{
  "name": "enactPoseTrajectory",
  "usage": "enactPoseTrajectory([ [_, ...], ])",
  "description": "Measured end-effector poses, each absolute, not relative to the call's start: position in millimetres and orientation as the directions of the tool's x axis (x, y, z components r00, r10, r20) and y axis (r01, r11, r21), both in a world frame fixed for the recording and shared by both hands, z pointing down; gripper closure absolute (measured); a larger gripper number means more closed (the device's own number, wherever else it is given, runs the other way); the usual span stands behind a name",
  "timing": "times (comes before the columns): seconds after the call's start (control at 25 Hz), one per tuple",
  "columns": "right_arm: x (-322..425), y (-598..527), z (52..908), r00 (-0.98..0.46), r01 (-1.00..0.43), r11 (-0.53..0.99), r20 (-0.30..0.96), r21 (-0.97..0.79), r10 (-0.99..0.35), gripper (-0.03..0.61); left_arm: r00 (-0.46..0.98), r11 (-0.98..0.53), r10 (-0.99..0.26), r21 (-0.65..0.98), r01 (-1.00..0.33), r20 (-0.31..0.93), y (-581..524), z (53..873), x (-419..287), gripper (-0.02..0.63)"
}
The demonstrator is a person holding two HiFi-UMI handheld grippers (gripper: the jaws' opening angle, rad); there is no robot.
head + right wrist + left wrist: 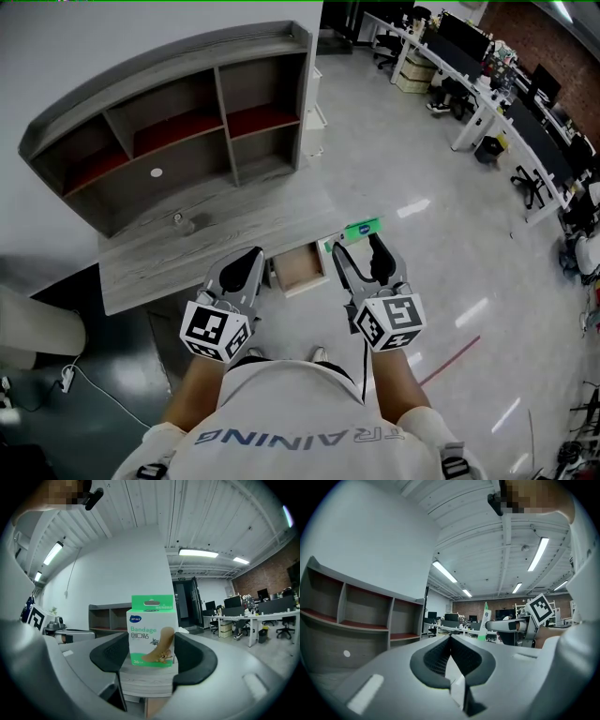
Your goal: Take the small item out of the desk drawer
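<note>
A glossy floor (422,216) runs off toward rows of office desks (469,75) at the far right. Against the white wall stands the grey wood-grain counter (187,248). It carries a hutch (169,122) of open compartments, several with red shelf boards. At the counter's front edge a small drawer (300,267) is pulled out, showing its pale wooden inside, and nothing can be made out in it from the head view.

The person holds both tools level in front of the counter, one on each side of the drawer. The left tongs (251,258) sit just left of it. In the left gripper view their dark ribbed pads (440,656) meet at the tip, clenched on nothing. The right tongs (358,251) reach to the counter's edge just right of the drawer. Each tool carries its cube of square markers at the rear, left (217,330) and right (392,321).

The bandage box (151,634), white and green with a hang tab on top, stands upright on the edge of the counter top, outside the drawer. It sits between the right tongs' pads (112,651), which lie against its two sides and grasp it.
</note>
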State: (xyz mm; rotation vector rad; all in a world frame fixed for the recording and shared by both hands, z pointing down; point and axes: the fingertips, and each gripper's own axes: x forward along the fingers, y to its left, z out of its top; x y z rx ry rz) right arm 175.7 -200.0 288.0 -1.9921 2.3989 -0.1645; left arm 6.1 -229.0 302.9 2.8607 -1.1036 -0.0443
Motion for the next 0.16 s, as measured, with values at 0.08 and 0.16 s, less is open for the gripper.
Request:
enactPoseTrajectory([
  [0.08, 176.7, -200.7, 287.2, -0.186, -0.979, 0.18, 0.051, -0.094, -0.981, 0.262, 0.742, -0.74, -0.67, 0.08, -0.668, 0.001, -229.6, 302.1, 7.5, 0.614],
  [0.16, 177.6, -201.8, 286.0, -0.186, -0.979, 0.181, 0.049, -0.095, -0.981, 0.262, 0.744, -0.742, -0.668, 0.084, -0.666, 0.001, -230.4, 300.7, 8.6, 0.614],
])
